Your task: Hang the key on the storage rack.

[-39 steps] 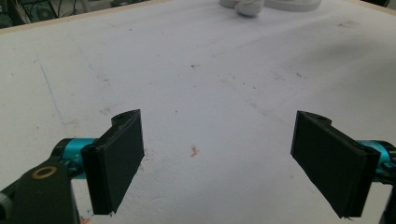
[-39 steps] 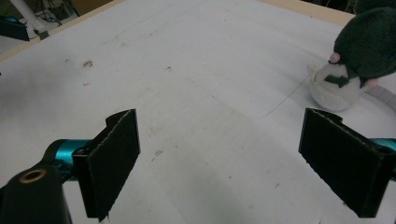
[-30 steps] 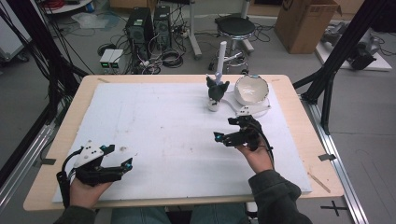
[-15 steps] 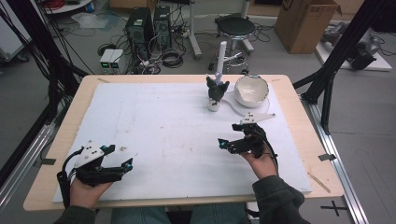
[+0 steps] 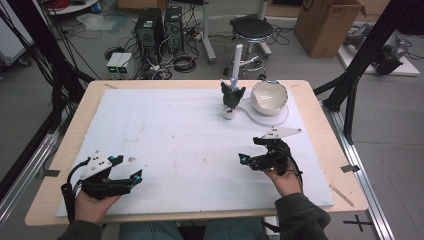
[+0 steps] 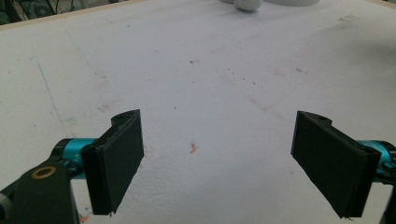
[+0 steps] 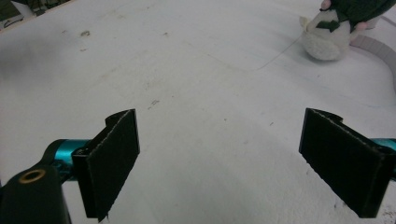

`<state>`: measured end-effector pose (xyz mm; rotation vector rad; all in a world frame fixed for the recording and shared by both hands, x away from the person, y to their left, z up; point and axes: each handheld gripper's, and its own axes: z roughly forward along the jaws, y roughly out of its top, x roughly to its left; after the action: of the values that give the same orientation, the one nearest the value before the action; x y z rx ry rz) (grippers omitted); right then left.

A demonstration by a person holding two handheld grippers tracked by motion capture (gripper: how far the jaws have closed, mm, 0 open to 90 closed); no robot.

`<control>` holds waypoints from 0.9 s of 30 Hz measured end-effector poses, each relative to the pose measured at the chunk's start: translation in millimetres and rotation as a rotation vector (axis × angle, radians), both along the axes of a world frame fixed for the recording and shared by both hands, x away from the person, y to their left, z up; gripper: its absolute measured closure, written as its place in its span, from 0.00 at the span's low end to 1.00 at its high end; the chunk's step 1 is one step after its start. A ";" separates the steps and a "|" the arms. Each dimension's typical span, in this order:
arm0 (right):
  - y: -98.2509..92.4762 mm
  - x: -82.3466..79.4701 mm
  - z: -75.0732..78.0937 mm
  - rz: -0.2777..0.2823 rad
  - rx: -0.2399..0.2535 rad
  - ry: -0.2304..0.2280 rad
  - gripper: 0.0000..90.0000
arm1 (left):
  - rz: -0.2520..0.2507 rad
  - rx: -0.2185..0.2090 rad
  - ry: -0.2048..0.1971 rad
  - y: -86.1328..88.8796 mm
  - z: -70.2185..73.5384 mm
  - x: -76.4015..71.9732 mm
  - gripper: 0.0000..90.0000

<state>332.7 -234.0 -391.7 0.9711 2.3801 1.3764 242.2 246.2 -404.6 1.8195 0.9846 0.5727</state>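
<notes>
a: where do things stand?

b: both tools sit low at the near edge of the white mat [image 5: 165, 130]. the left gripper [image 5: 126, 168] has its jaws spread wide with nothing between them, and the right gripper [image 5: 246, 158] is just as wide and just as empty.

a: and the thing to go for?

b: nearest the right gripper is the plush toy [image 5: 231, 99], upright at the far side of the mat, just beside the white bowl [image 5: 269, 96] on its flat plate [image 5: 280, 117]. in the right gripper view the plush toy [image 7: 332, 32] sits off to the upper right, well apart from the jaws.

a: what could go wrong?

b: i think the reach. the toy is soft and top-heavy looking, so a jaw nudging it from one side could tip it into the bowl. coming in too far right could clip the plate's rim and shift the bowl.
</notes>
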 end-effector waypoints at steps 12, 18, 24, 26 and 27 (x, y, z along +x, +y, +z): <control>-13.0 -4.7 -5.7 -0.026 -0.002 -0.003 0.13 | 0.003 0.013 0.006 1.2 -1.7 0.9 0.19; -18.3 -7.5 -8.6 -0.036 -0.011 -0.011 0.13 | 0.003 0.020 0.010 2.8 -2.7 1.3 0.19; -24.4 -10.9 -11.8 -0.048 -0.001 -0.009 0.13 | 0.002 0.025 0.023 3.9 -4.7 2.3 0.19; -26.5 -12.0 -12.8 -0.050 0.002 -0.010 0.13 | 0.000 0.028 0.020 4.0 -5.4 3.0 0.19; -27.4 -12.8 -13.3 -0.055 0.005 -0.012 0.13 | -0.003 0.026 0.022 3.9 -5.7 3.0 0.19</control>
<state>319.9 -261.4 -404.9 1.0187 2.3242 1.3656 245.2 250.1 -410.3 1.8531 0.9937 0.5668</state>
